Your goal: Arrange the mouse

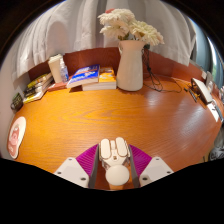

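Observation:
A white computer mouse (114,158) sits between my two fingers, its buttons pointing away from me. Both purple pads (87,158) press against its sides. My gripper (114,160) is shut on the mouse, holding it over the wooden desk (100,115). A round white mouse pad with a pink pattern (15,137) lies on the desk far to the left of my fingers.
A white vase with pale flowers (129,62) stands at the back of the desk. Books (90,76) lie beside it, with a small box (58,68) and another book (36,89) further left. Cables and a device (205,93) lie at the right.

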Tool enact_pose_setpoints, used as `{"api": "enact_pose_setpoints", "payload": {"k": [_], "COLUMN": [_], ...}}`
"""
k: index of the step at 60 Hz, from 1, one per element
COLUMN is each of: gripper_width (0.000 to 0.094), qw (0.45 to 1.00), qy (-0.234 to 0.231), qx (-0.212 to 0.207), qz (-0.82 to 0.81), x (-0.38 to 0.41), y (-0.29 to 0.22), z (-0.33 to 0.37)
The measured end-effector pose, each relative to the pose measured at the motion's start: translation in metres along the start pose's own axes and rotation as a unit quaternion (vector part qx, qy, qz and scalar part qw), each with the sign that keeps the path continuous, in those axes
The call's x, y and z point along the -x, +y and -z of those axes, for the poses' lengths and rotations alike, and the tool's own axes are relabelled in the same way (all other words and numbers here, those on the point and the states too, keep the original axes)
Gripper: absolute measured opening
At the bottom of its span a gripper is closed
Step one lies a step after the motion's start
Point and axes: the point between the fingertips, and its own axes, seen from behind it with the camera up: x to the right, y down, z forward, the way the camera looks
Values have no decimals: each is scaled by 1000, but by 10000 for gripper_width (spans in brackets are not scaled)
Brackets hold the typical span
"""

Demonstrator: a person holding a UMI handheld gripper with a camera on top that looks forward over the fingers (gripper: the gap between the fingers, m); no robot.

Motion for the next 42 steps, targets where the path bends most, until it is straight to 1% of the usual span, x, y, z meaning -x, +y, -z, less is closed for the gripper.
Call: {"api": "enact_pose_setpoints", "payload": {"k": [7,10,11,18,23,29,35,39,42], "gripper_width": [424,401,376,372,373,376,375,377,376], "qw": [1000,1000,1000,999,998,998,994,990,987], "qy": [2,4,5,12,36,50,56,49,36], "qx": [13,20,23,37,41,-4,-78,-126,-152], "qz": [4,2,3,-4,-11,-29,-48,-47,-45], "x": [4,3,3,3,0,17,56,94,130], "y": [3,3,3,2,-9,-64,-145,-194,-223], "z": [-3,-4,-4,-5,2,30,80,114,135]}}
